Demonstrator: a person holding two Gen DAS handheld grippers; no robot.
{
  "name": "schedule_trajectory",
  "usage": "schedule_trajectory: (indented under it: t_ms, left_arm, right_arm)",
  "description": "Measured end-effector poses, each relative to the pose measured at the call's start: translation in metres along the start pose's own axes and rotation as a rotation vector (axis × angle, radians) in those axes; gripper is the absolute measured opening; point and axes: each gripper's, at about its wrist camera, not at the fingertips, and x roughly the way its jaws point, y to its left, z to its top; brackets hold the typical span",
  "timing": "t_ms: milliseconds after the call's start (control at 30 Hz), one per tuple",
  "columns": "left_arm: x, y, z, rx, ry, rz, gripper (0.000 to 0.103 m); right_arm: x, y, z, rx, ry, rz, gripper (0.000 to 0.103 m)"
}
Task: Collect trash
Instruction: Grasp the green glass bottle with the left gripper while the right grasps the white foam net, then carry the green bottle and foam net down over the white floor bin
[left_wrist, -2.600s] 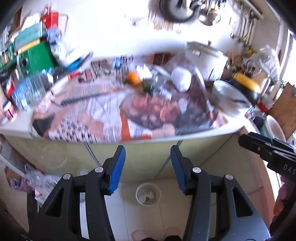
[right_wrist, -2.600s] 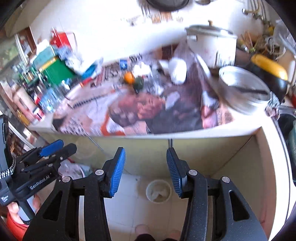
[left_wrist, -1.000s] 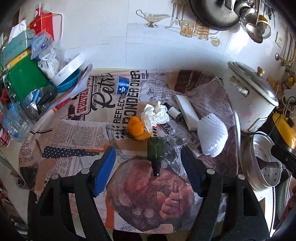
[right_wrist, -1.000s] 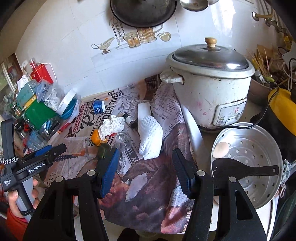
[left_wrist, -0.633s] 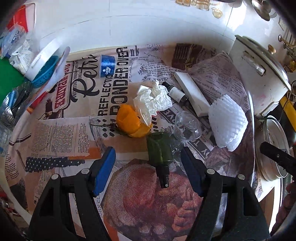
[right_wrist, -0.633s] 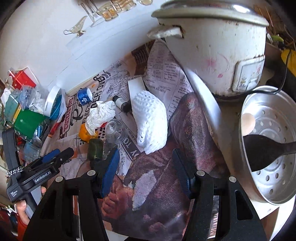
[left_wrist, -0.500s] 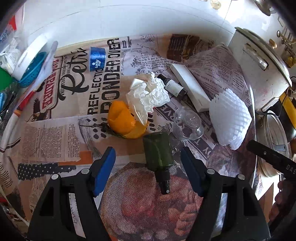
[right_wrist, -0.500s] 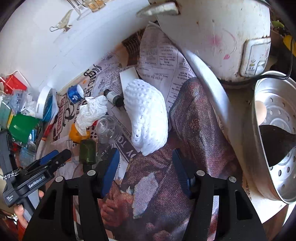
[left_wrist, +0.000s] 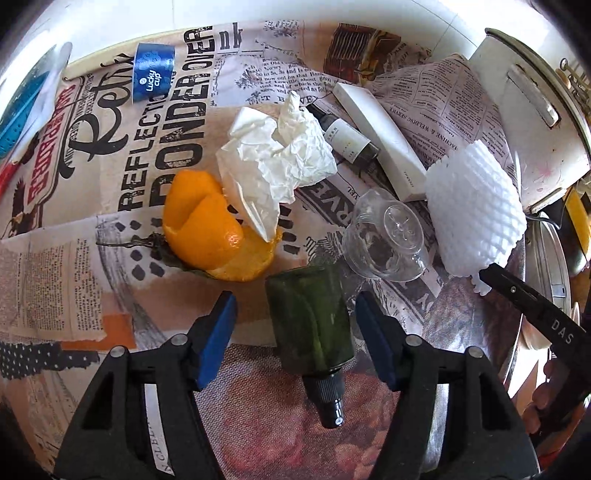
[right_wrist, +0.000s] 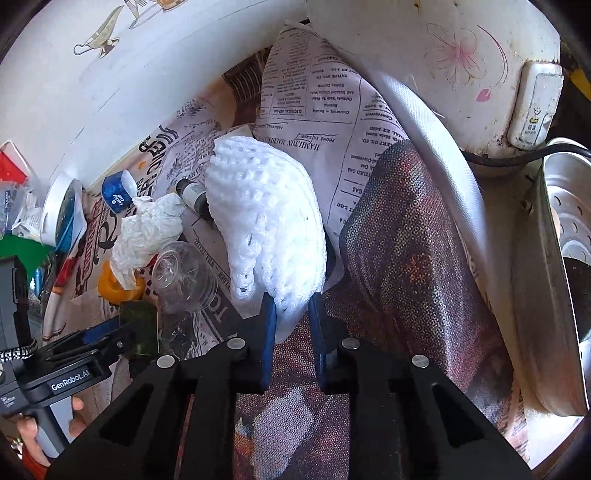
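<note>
The table (left_wrist: 122, 310) is spread with newspaper-print sheets and, nearer the camera, a sheet printed with a reddish-brown picture; behind it rises a white tiled wall (right_wrist: 122, 85) with small printed motifs; a white rice cooker (right_wrist: 443, 62) stands at the right end, its cord running beside a perforated steel steamer tray (right_wrist: 569, 229).

The trash lies close together on the paper: orange peel (left_wrist: 207, 229) with a crumpled white tissue (left_wrist: 273, 166) lapping over it; a small blue cup (left_wrist: 153, 72) on its side near the wall; a white-labelled bottle (left_wrist: 347, 138) lying beside a long white box (left_wrist: 380, 138); a clear plastic cup (left_wrist: 388, 240) tipped over, nothing visible in it; a dark green spray bottle (left_wrist: 314, 321) lying flat, nozzle toward the camera.

The left hand-held gripper (left_wrist: 295, 332) has its blue pads either side of the green bottle, the jaws just now narrowing but still clear of its sides; the right hand-held gripper (right_wrist: 291, 328) has just closed, clamped on the lower edge of the white foam fruit net (right_wrist: 266, 218), which rests on the paper between the clear cup and the rice cooker.
</note>
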Motion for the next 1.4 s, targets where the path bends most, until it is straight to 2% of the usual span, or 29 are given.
schedule_trajectory:
  t_ms: [133,200,233,267,400,500,633,833,1000,1200,1400]
  left_arm:
    - [0.004,0.001,0.0,-0.041,0.007,-0.026,0.062]
    - [0.006,0.002,0.0,-0.055,0.006,-0.026,0.053]
    - [0.007,0.001,0.0,-0.058,0.006,-0.028,0.043]
    - [0.008,0.0,-0.001,-0.063,0.009,-0.029,0.041]
    - [0.001,-0.008,-0.009,-0.08,-0.013,-0.013,0.041]
    - [-0.019,-0.02,-0.02,-0.072,-0.071,0.015,0.041]
    - [-0.054,-0.039,-0.035,-0.061,-0.164,0.065,0.041]
    - [-0.108,-0.06,-0.057,-0.077,-0.273,0.076,0.041]
    - [-0.153,-0.075,-0.077,-0.048,-0.355,0.094,0.041]
    - [-0.201,-0.08,-0.101,-0.03,-0.425,0.072,0.041]
    - [-0.237,-0.075,-0.136,0.029,-0.467,0.052,0.041]
  right_arm:
    - [-0.011,0.001,0.0,-0.037,-0.025,0.0,0.014]
    - [-0.019,0.0,-0.001,-0.048,-0.036,0.004,0.014]
    - [-0.024,-0.002,-0.002,-0.056,-0.042,0.004,0.014]
    - [-0.028,-0.005,-0.003,-0.064,-0.047,0.002,0.013]
    - [-0.042,-0.013,-0.006,-0.089,-0.052,0.003,0.013]
    - [-0.055,-0.021,-0.008,-0.095,-0.064,0.02,0.013]
    - [-0.075,-0.03,-0.012,-0.12,-0.09,0.043,0.013]
    - [-0.105,-0.028,-0.018,-0.174,-0.121,0.094,0.013]
    - [-0.137,-0.016,-0.029,-0.229,-0.167,0.125,0.013]
    - [-0.172,0.0,-0.05,-0.258,-0.231,0.155,0.012]
    - [-0.199,0.017,-0.083,-0.258,-0.28,0.141,0.012]
